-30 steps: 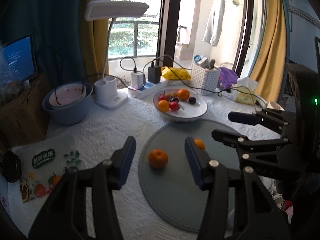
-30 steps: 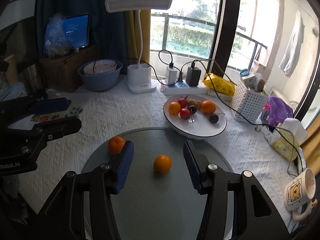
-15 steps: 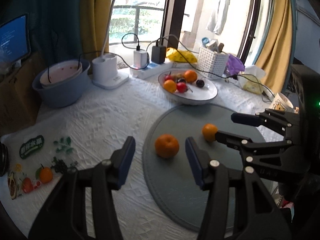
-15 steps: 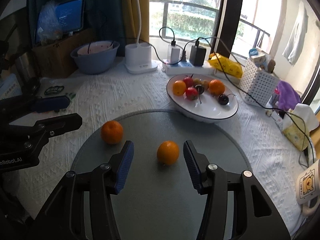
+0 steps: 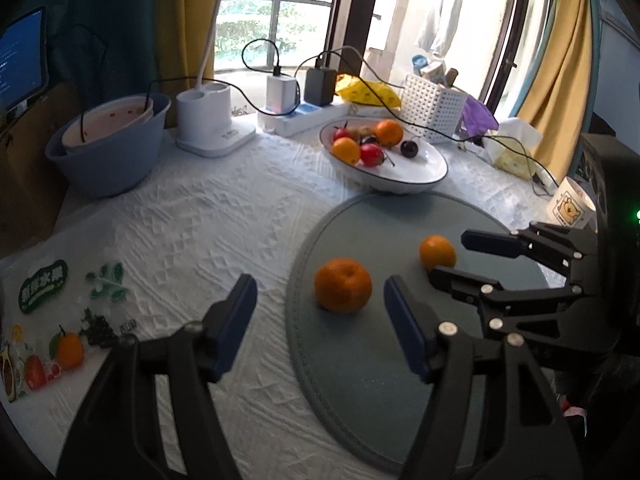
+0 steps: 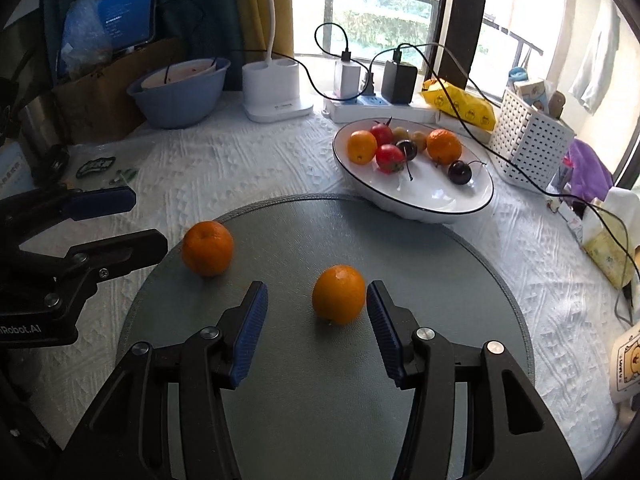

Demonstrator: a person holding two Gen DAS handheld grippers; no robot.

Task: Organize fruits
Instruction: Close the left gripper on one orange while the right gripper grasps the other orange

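A white textured tablecloth by the window carries a grey mat, both grippers spread wide, empty.

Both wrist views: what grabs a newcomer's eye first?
Two oranges on the round grey mat: the left orange in front of the open left gripper, the right orange between the fingers of the open right gripper, untouched. Behind the mat, the white plate of mixed fruit stands out against the pale tablecloth.
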